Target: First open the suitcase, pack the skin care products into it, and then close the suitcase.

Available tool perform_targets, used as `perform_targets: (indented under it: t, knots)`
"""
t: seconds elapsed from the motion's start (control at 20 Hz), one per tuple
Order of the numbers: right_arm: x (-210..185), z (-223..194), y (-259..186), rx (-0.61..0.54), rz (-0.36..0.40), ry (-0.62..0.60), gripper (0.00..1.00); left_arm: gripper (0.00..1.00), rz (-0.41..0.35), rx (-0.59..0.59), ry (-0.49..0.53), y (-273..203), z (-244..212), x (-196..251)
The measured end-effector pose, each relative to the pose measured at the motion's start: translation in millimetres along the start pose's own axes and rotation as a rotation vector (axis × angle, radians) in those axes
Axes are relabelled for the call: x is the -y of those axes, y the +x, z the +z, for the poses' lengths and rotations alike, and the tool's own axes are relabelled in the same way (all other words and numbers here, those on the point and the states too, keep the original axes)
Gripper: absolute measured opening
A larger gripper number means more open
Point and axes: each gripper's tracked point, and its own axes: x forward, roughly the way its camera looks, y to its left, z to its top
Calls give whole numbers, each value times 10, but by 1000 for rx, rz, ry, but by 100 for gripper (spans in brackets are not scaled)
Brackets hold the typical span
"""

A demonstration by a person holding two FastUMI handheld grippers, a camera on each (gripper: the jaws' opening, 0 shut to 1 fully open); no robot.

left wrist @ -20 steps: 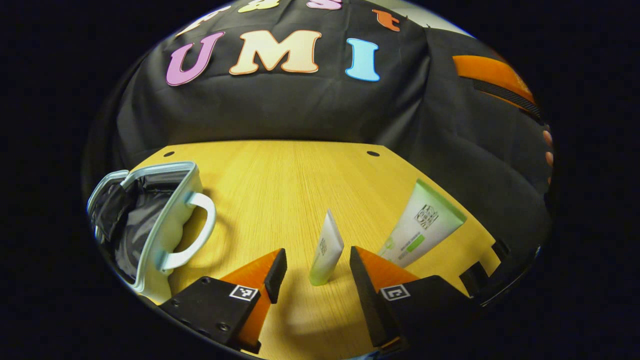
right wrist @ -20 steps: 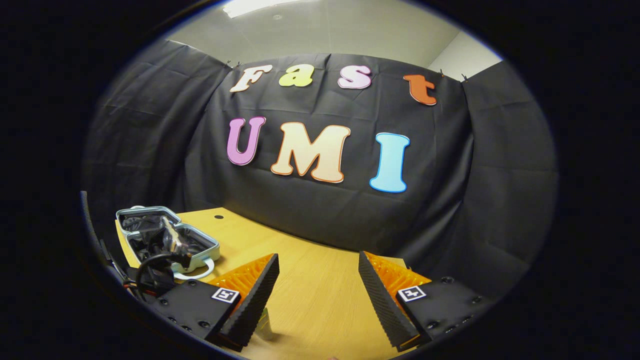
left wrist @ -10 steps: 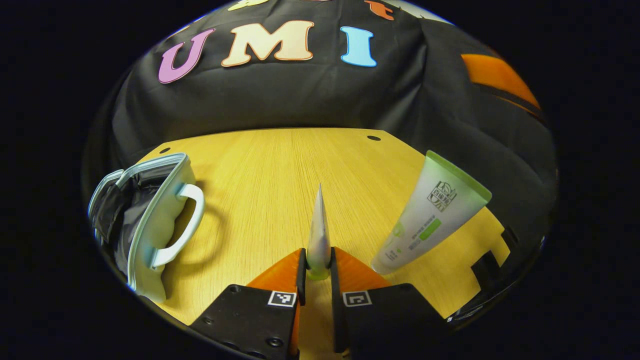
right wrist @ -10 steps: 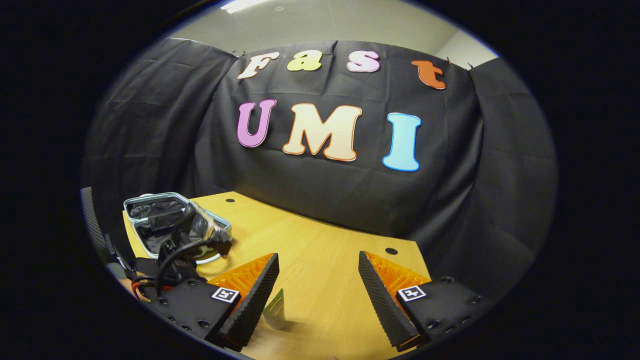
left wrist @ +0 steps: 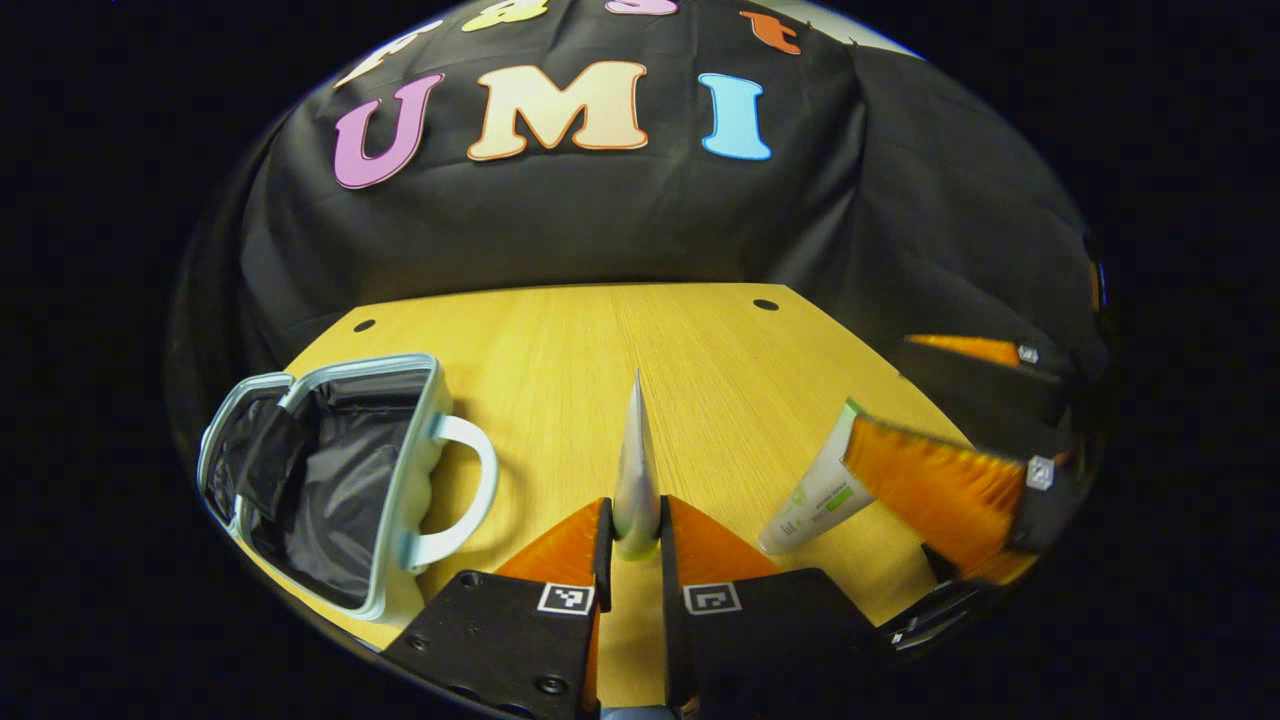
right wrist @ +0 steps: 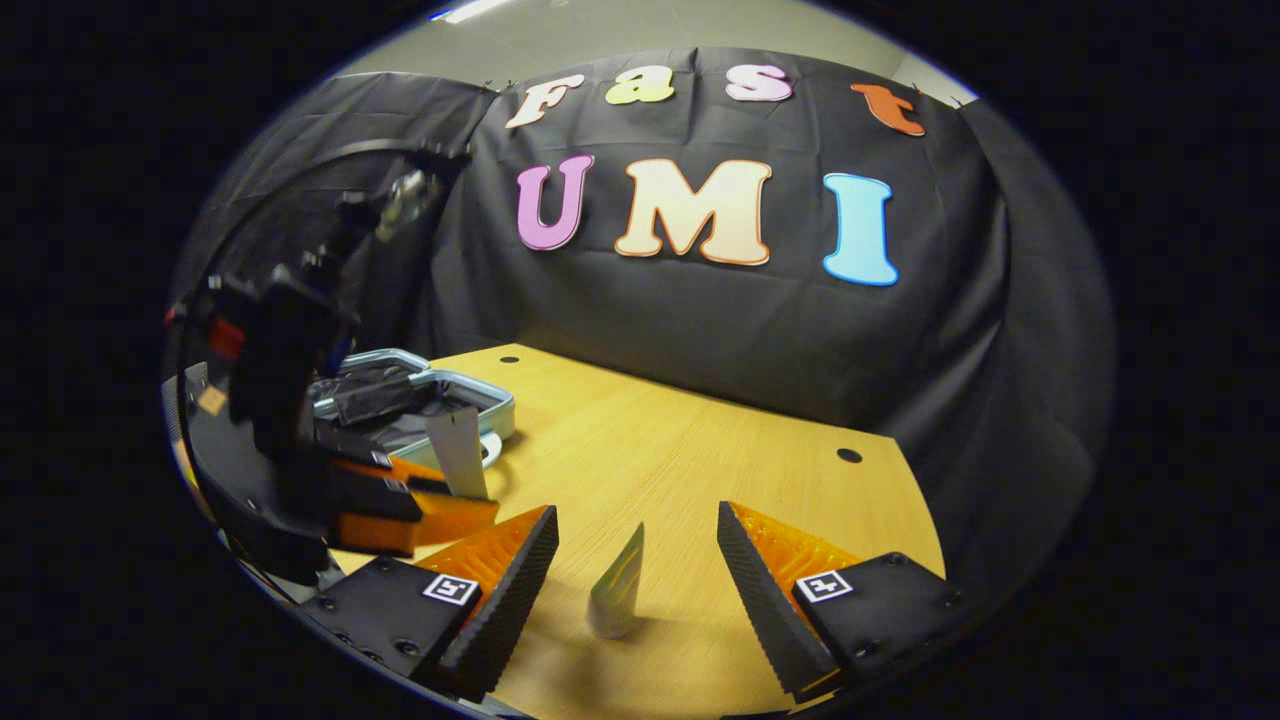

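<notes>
My left claw [left wrist: 632,535] is clamped on the small tube [left wrist: 636,470], which stands upright between its fingers. My right claw [right wrist: 632,590] is spread wide around the larger tube [right wrist: 618,585], not touching it. By my judgement the opening is done: the suitcase [left wrist: 330,480] lies open, lining bare, at the left edge of the surface [left wrist: 600,350]. Both tubes are left to pack, then the closing. The middle and far surface is open up to its back edge.
</notes>
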Motion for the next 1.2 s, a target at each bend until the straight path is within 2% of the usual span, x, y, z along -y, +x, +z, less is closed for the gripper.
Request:
perform_targets:
  t: [0.15,0.3,0.45,0.55,0.7,0.75,0.9,1.05,1.2]
  knots:
    - [-58,-351,126,-78,22,8,99,18,16,8,-38,-169,134,-70]
    - [-60,-627,193,-135,30,26,91,18,40,31,-51,-316,277,-157]
    - [-90,-876,258,-185,33,43,75,18,60,50,-76,-443,403,-239]
    - [-126,-949,284,-203,37,45,69,18,76,62,-78,-521,471,-311]
    - [-193,-941,316,-201,49,47,42,18,109,58,-71,-591,504,-451]
    - [-231,-939,324,-202,55,49,40,18,118,52,-73,-609,478,-495]
    - [-224,-885,318,-222,57,78,24,18,156,14,-81,-671,412,-701]
    - [-295,-723,347,-239,82,111,24,18,209,-23,-80,-763,346,-985]
    - [-324,-450,439,-237,52,139,24,18,242,-88,-59,-831,208,-1367]
